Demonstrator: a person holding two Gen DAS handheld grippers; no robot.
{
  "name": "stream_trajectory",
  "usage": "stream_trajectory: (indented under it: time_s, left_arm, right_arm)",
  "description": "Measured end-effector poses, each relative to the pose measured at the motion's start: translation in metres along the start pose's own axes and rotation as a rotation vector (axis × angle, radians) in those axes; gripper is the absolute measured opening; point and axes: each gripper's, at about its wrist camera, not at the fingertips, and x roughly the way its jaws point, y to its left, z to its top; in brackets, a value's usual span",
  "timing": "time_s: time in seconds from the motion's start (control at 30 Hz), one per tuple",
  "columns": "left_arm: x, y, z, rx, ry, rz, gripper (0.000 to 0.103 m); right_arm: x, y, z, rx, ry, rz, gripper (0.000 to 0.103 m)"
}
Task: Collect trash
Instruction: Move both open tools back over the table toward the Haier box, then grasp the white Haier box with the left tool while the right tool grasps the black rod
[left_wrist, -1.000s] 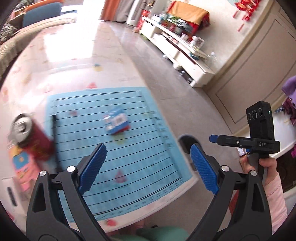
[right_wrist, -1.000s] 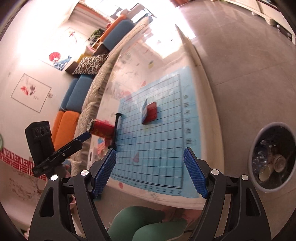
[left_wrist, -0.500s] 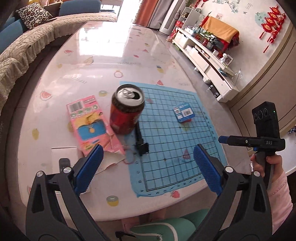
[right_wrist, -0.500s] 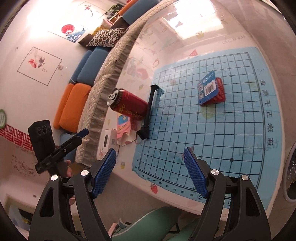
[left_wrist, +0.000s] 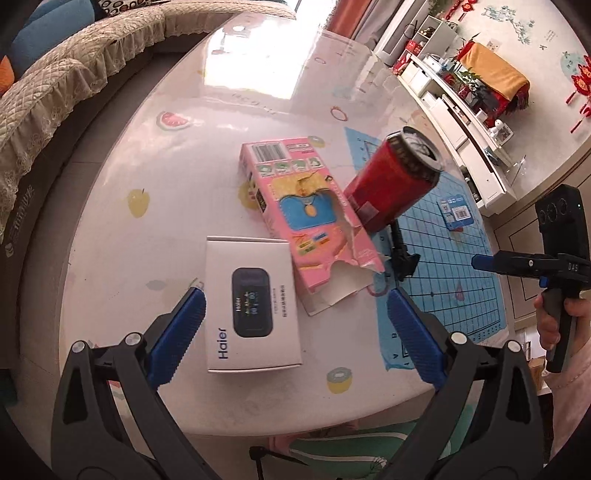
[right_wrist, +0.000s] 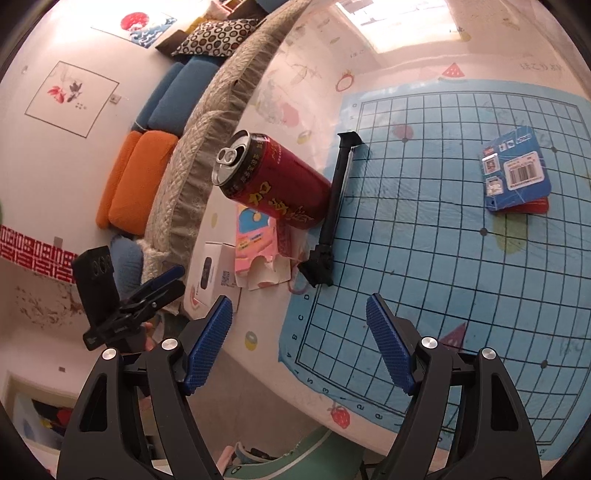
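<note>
worktop: glossy, fruit prints | grid mat on it | sofa alongside | left tongs spread wide, empty | right tongs released, empty

Left wrist view: looks steeply down from close above the table's near edge. Right wrist view: looks down over the mat. Both views show the can and the pink box.

Table w/ mat, boxes, can
</note>
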Motion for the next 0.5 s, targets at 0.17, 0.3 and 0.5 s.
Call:
stream_trajectory:
  time_s: [0.17, 0.3, 0.5]
  left_arm:
    - [0.018, 0.015, 0.0, -0.006, 0.027, 0.0, 0.096]
    - [0.03, 0.024, 0.001, -0.026, 0.04, -0.013, 0.096]
    - [0.045, 0.04, 0.002, -0.041, 0.057, -0.01, 0.096]
  right_arm:
    - [0.03, 0.004, 0.013, -0.015, 0.037, -0.032, 0.069]
    - [0.049, 0.0, 0.024, 0.002, 0.054, -0.043, 0.061]
    - [0.068, 0.0, 0.036, -0.01, 0.066, -0.071, 0.056]
